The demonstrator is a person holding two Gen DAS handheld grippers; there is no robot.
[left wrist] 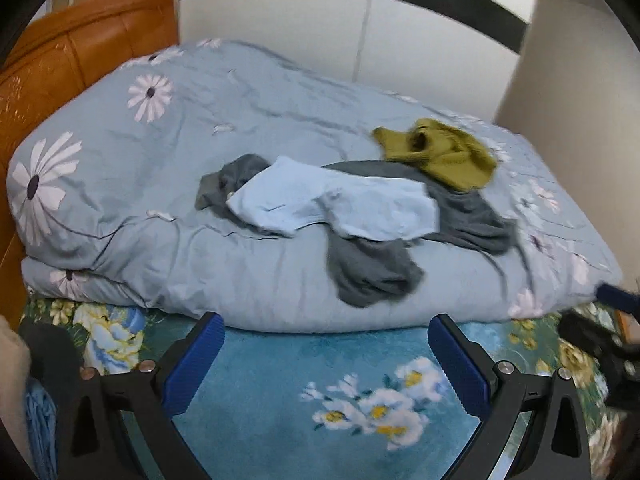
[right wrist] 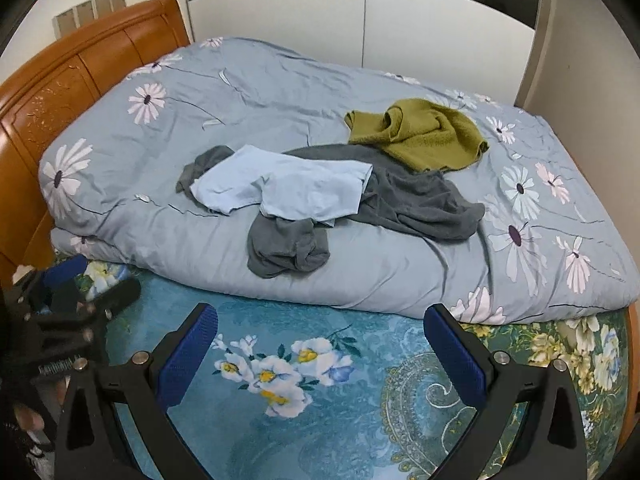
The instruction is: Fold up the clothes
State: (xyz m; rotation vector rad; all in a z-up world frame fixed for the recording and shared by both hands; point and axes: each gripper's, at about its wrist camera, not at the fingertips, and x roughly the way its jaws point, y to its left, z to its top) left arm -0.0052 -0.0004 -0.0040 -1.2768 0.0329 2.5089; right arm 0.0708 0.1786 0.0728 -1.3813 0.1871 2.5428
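Three garments lie in a loose pile on a folded blue floral quilt. A light blue garment lies on top of a dark grey garment. An olive green knitted top lies crumpled at the back right. My left gripper is open and empty, held in front of the quilt above the sheet. My right gripper is open and empty at the same distance. Each gripper shows at the edge of the other's view.
The bed has a teal floral sheet in front of the quilt. An orange wooden headboard stands at the left. White wardrobe doors stand behind the bed.
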